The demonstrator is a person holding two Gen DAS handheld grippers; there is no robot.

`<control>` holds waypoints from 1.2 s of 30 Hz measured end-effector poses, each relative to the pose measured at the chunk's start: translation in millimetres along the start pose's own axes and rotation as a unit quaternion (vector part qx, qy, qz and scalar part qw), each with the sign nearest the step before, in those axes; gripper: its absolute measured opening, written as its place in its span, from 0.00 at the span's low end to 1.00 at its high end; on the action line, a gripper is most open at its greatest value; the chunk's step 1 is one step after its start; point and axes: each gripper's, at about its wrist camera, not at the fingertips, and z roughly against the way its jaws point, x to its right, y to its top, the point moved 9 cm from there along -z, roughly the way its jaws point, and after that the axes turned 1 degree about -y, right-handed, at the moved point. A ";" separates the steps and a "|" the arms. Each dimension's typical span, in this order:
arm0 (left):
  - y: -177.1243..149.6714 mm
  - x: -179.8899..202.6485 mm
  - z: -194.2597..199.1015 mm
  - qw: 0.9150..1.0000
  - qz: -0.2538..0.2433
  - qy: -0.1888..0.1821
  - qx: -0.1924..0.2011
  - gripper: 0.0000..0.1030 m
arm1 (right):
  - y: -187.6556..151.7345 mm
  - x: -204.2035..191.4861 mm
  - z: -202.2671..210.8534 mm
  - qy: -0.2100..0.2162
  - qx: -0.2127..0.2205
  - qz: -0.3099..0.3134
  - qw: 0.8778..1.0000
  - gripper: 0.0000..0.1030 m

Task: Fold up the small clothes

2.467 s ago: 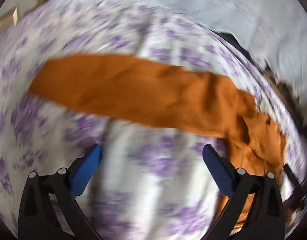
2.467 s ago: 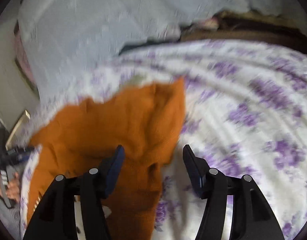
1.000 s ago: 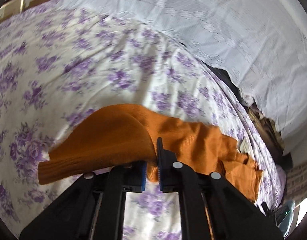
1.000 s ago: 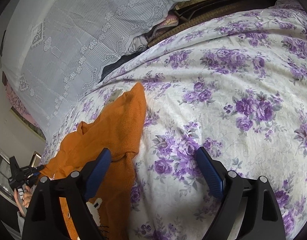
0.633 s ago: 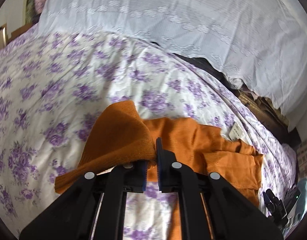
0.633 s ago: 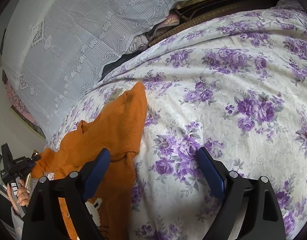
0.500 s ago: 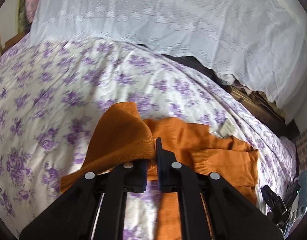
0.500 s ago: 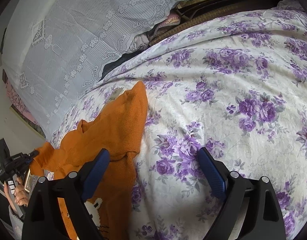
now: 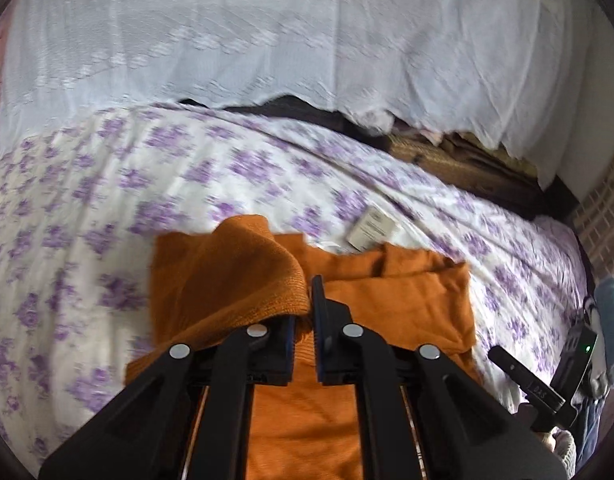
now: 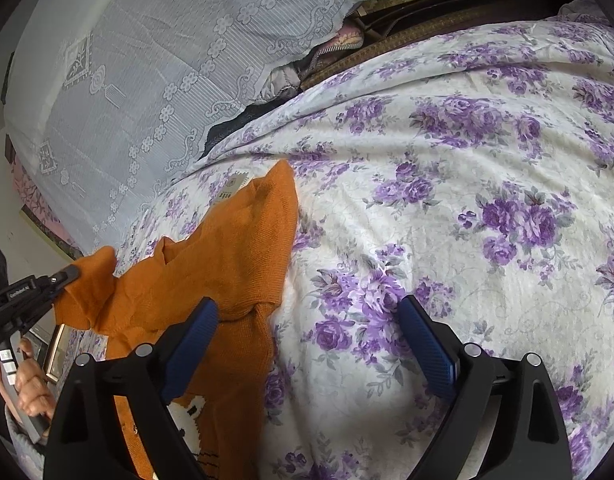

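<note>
- The left claw [image 9: 303, 312] is clamped tight on a fold of the orange sweater [image 9: 371, 304], with knit fabric pinched between its blue pads and draping over the left finger.
- The lifted part rises in a rounded hump in front of the left claw, while the rest of the sweater lies flat on the bed [image 9: 107, 184] beneath and to the right of it.
- In the right wrist view, the left claw [image 10: 73, 270] appears at the far left edge, holding a corner of the sweater up off the bedspread, with a hand [image 10: 31, 388] gripping its handle below.
- The right claw [image 10: 307, 344] stands wide apart with nothing between its blue pads; its left pad hangs over the sweater's edge and its right pad over bare bedspread.
- The sweater [image 10: 227, 248] sits on the left part of the purple-flowered bedspread, one pointed corner reaching toward the far side of the bed.
- A white and orange animal face design [image 10: 191, 412] shows on the knit near the right claw's left finger.
- A paper tag [image 9: 373, 228] lies at the sweater's far edge on the bedspread.
- A white lace cloth [image 10: 147, 60] hangs behind the bed.
- The left wrist view is blurred across the bedspread.
</note>
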 end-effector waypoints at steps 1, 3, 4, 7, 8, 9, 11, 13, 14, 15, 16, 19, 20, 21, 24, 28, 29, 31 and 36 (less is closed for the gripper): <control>-5.8 9.8 -9.9 1.000 -0.009 -0.002 -0.010 0.06 | 0.0 0.0 0.0 0.000 0.000 0.000 1.000 0.91; -15.2 23.4 -25.6 0.999 -0.025 0.000 -0.024 0.06 | -0.1 0.0 0.0 0.000 0.000 0.000 1.000 0.91; -20.5 29.7 -33.8 0.999 -0.034 0.003 -0.031 0.06 | -0.1 0.0 -0.2 0.000 0.000 0.000 1.000 0.91; -40.8 45.6 -63.8 0.996 -0.061 0.015 -0.057 0.06 | -0.2 0.0 -0.2 0.000 0.000 0.000 1.000 0.91; -50.6 48.9 -77.0 0.995 -0.068 0.023 -0.070 0.06 | 0.1 -0.5 -0.9 0.001 0.000 0.000 1.000 0.91; -56.3 49.3 -83.5 0.994 -0.074 0.030 -0.076 0.06 | 0.0 -0.8 -1.2 0.002 0.000 0.000 1.000 0.91; -67.7 53.0 -95.0 0.991 -0.099 0.054 -0.076 0.07 | -0.2 -1.5 -2.0 0.003 0.000 0.000 1.000 0.92; -70.6 58.0 -93.2 0.987 -0.129 0.078 -0.064 0.16 | -0.1 -2.1 -2.8 0.004 -0.001 0.000 1.000 0.92; -71.9 60.6 -91.0 0.985 -0.139 0.082 -0.065 0.26 | 0.2 -2.0 -2.9 0.005 -0.001 0.000 1.000 0.92; -73.2 63.2 -86.7 0.983 -0.146 0.087 -0.065 0.58 | 0.3 -1.9 -3.0 0.005 -0.001 -0.001 1.000 0.92; -73.4 64.7 -81.4 0.983 -0.148 0.090 -0.060 0.88 | 0.7 -1.6 -2.9 0.006 -0.001 -0.001 1.000 0.92; -72.6 75.6 -51.4 0.980 -0.181 0.081 -0.028 0.95 | 0.7 -1.0 -2.1 0.008 0.000 -0.001 1.000 0.92; -72.7 77.1 -38.5 0.978 -0.194 0.076 -0.022 0.95 | 0.7 -0.9 -1.9 0.008 0.000 -0.001 1.000 0.92; -71.3 75.4 -28.0 0.977 -0.198 0.075 -0.015 0.95 | 0.7 -0.8 -1.8 0.008 0.000 -0.001 1.000 0.92; -57.2 51.7 5.7 0.978 -0.189 0.090 0.020 0.96 | 1.5 -0.8 0.1 0.009 0.003 0.000 1.000 0.91; -32.2 -17.2 28.5 0.985 -0.111 0.124 0.042 0.96 | 3.3 -12.2 10.8 0.018 0.021 0.020 0.999 0.79; -26.8 -41.6 29.1 0.988 -0.075 0.130 0.041 0.96 | 2.7 -21.6 14.5 0.021 0.025 0.038 0.999 0.75; -24.7 -80.9 23.0 0.991 -0.015 0.131 0.029 0.96 | -1.2 -51.9 22.0 0.030 0.033 0.098 0.994 0.73; -31.5 -140.4 -21.6 0.989 0.053 0.134 -0.024 0.96 | -38.5 -155.5 17.1 0.038 0.013 0.296 0.954 0.72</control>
